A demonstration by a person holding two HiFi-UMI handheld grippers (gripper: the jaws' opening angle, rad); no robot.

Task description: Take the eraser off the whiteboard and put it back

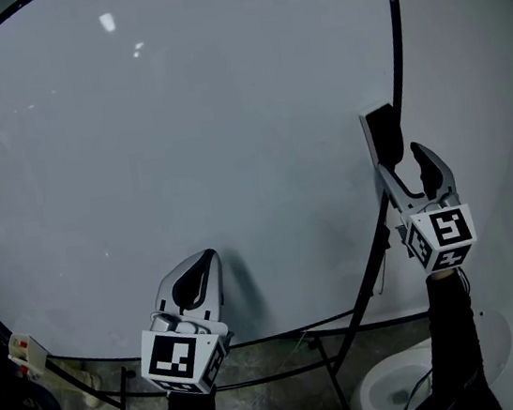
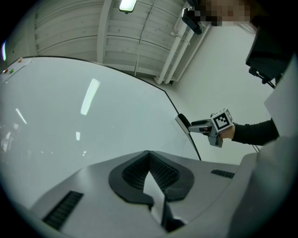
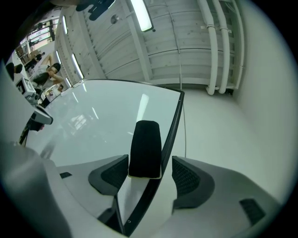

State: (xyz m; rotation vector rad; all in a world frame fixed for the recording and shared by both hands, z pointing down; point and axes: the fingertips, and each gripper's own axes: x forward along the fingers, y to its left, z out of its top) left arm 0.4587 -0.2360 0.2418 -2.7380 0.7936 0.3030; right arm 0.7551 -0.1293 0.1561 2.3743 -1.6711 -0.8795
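Straddling eraser [image 3: 145, 148] | R hand-held gripper [image 1: 406, 161] jaws apart | L hand-held gripper [image 1: 205, 259] clsd, empty

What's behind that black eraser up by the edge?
The whiteboard: the eraser sits against it beside the black frame on the right. The patch of board it covers is hidden, as is whatever holds it there.

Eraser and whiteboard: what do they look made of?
Eraser: matte black body with no glare, likely felt or foam. The pale base layer at its near end is possibly plastic. Whiteboard: glossy white with sharp light reflections, probably coated steel or melamine. Thin black frame: metal or plastic, can't tell.
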